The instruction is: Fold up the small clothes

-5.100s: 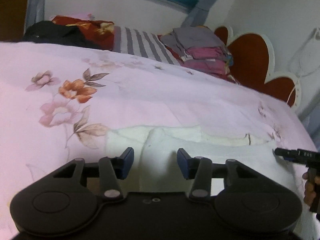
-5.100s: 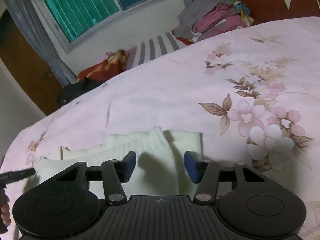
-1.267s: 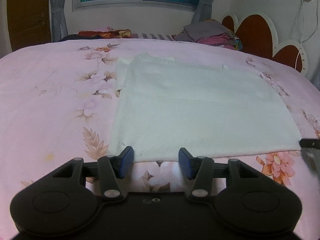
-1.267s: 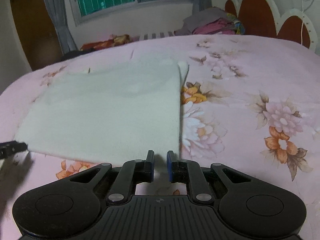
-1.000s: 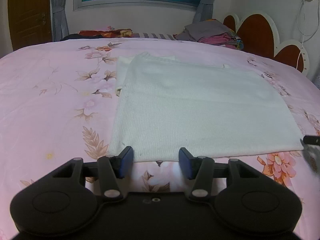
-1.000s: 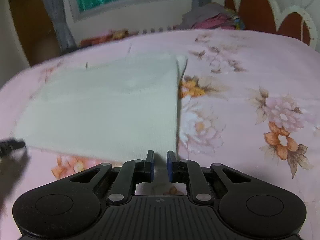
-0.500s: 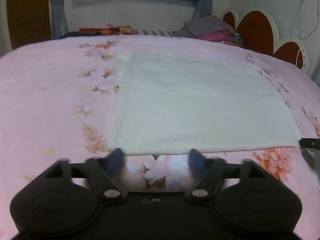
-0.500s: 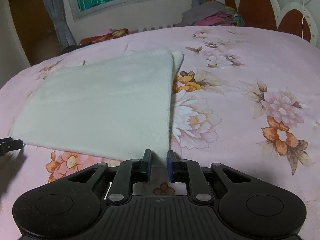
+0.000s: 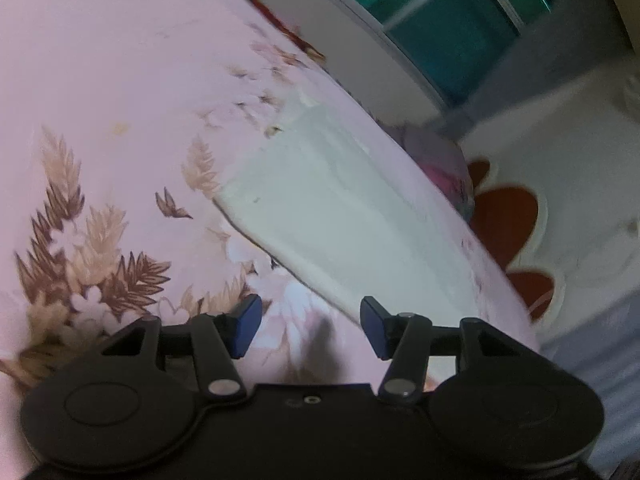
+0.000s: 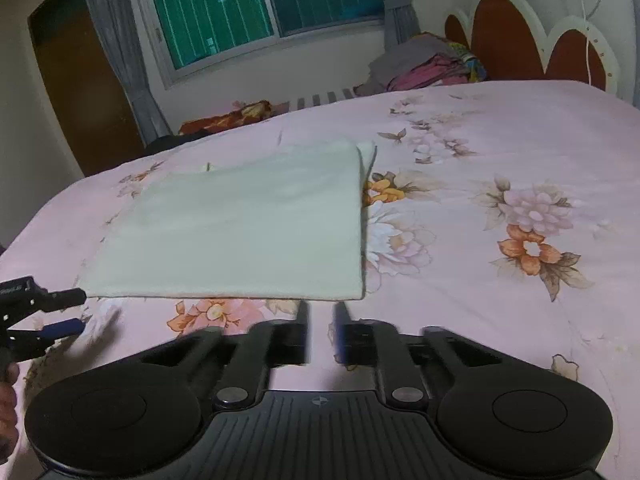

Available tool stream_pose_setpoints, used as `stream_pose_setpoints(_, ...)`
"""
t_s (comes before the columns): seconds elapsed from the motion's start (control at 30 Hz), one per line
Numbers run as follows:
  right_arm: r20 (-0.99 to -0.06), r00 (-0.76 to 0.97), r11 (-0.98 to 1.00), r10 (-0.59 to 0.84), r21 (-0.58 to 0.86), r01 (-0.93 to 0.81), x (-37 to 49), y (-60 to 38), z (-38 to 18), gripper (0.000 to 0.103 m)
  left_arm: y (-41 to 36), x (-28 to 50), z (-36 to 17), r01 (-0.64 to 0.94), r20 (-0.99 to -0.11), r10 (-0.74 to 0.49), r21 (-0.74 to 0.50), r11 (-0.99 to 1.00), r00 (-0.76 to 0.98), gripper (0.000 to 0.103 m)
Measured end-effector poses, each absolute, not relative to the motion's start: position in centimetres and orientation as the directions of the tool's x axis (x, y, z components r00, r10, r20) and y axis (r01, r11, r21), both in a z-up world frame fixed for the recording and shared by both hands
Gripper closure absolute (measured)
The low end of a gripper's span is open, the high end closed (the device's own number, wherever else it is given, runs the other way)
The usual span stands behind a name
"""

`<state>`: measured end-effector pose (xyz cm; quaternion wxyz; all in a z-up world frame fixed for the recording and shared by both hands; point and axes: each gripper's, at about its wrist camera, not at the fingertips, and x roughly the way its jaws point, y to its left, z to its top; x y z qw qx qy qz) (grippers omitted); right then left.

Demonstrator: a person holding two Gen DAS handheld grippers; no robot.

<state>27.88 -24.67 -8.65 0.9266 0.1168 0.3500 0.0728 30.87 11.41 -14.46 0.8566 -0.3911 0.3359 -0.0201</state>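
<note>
Cream knit, the small garment (image 10: 248, 232) lies flat as a folded rectangle on the pink flowered bed (image 10: 520, 152), its near hem running just ahead of both tools. From here the risk, as I judge it, is in the pickup: the left hand-held gripper (image 9: 306, 330) is rolled over onto its side beside the cloth's near left corner, and if it bites while tilted it may catch only the top layer, or pinch the bedspread with it, so the fold would drag askew or open up. A second risk is uneven lifting, one corner rising before the other and skewing the edge. The left hand-held gripper has just been closing and stands partly parted, nothing between its blue pads, which hang over bare bedspread. The right hand-held gripper (image 10: 322, 330) is blurred, so its tips are hard to read, but its jaws look nearly clenched with only a thin gap, empty, just short of the hem and apparently not touching it
</note>
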Motion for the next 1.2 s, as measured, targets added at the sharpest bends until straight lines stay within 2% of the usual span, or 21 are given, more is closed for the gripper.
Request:
stream_pose_setpoints(0.13,-0.636,0.735,0.957,0.235,0.283,-0.062,29.2,-24.3,-8.6,0.093,12.4,32.4,-15.8,-0.270,-0.500,-0.284,-0.771,0.577,0.818,0.050)
stream_pose_setpoints(0.5,-0.631,0.708,0.939,0.317,0.316,-0.139,41.7,-17.1,-8.8,0.093,12.7,39.0,-16.5,-0.270,-0.456,-0.239,-0.794,0.545,0.857,0.057)
stream_pose_setpoints(0.57,-0.635,0.698,0.935,0.331,0.321,-0.151,44.2,-15.5,-9.2,0.103,13.0,39.7,-16.7,-0.272,-0.454,-0.232,-0.793,0.545,0.860,0.064)
stream_pose_setpoints(0.67,-0.640,0.688,0.932,0.341,0.326,-0.158,46.8,-13.6,-9.9,0.103,13.4,40.4,-17.5,-0.290,-0.465,-0.228,-0.795,0.533,0.856,0.091)
stream_pose_setpoints(0.73,-0.645,0.680,0.930,0.349,0.329,-0.166,47.9,-12.6,-10.5,0.103,14.0,40.2,-18.1,-0.288,-0.446,-0.232,-0.817,0.500,0.864,0.096)
stream_pose_setpoints(0.83,-0.664,0.662,0.932,0.348,0.320,-0.169,48.9,-11.6,-11.3,0.103,13.3,38.9,-17.2,-0.264,-0.436,-0.205,-0.790,0.554,0.876,0.096)
stream_pose_setpoints(0.9,-0.694,0.636,0.938,0.338,0.305,-0.166,49.5,-11.3,-12.2,0.103,13.3,38.7,-17.2,-0.274,-0.439,-0.192,-0.789,0.549,0.878,0.092)
stream_pose_setpoints(1.1,-0.666,0.650,0.927,0.366,0.321,-0.193,49.5,-11.4,-11.6,0.103,13.8,39.1,-17.2,-0.312,-0.435,-0.147,-0.807,0.502,0.888,0.081)
stream_pose_setpoints(1.17,-0.694,0.628,0.935,0.352,0.297,-0.195,50.0,-11.2,-12.8,0.103,13.7,39.7,-16.9,-0.327,-0.453,-0.141,-0.794,0.512,0.880,0.085)
stream_pose_setpoints(1.2,-0.690,0.633,0.935,0.351,0.295,-0.197,50.1,-11.2,-12.9,0.103,13.8,40.0,-16.8,-0.329,-0.464,-0.145,-0.785,0.525,0.874,0.096)
